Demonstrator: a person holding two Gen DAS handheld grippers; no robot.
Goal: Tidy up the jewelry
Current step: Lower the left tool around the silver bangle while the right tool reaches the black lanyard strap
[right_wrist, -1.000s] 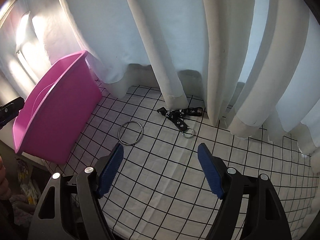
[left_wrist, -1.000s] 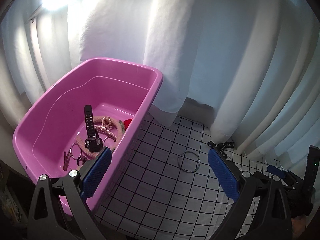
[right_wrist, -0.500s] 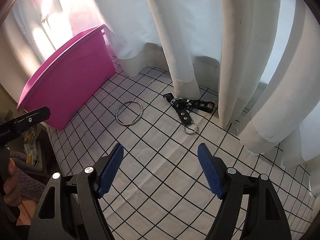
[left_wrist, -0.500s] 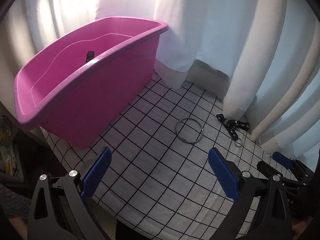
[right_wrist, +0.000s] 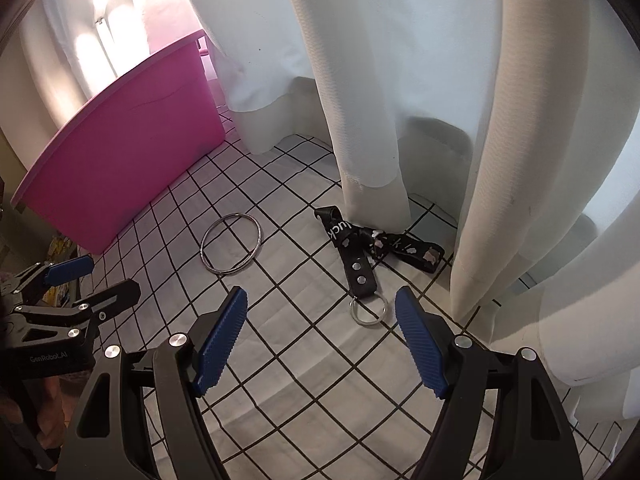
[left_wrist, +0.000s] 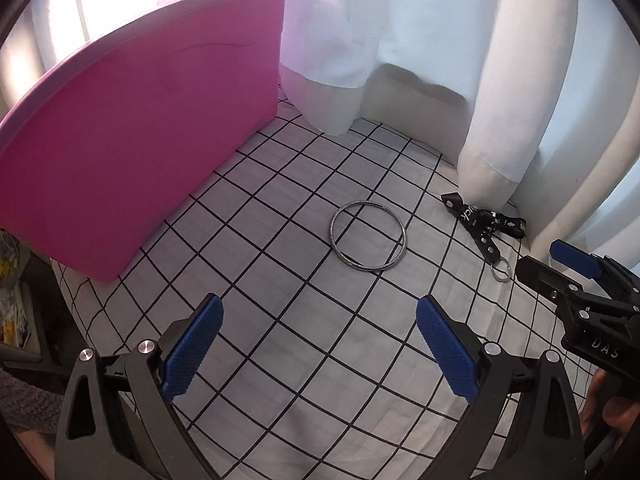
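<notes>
A silver bangle [left_wrist: 368, 236] [right_wrist: 231, 243] lies flat on the white checked cloth [left_wrist: 280, 360]. To its right lies a black strap keychain [left_wrist: 480, 224] [right_wrist: 360, 248] with a metal ring on its end, close to the curtain hem. My left gripper [left_wrist: 318, 326] hovers open above the cloth, short of the bangle, nothing between its blue pads. My right gripper [right_wrist: 322, 316] is open too, just short of the keychain's ring. The pink tub [left_wrist: 132, 132] [right_wrist: 120, 152] stands at the left; its inside is hidden from both views.
White curtains [right_wrist: 400, 80] hang along the back and right, their hems resting on the cloth. The cloth's edge drops off at the lower left by the tub. A person's hand [left_wrist: 608, 412] grips the right gripper's handle.
Both grippers have come down and closer to the cloth. The left view has dropped below the tub's rim, so the jewelry inside is no longer seen. Both stay open.
</notes>
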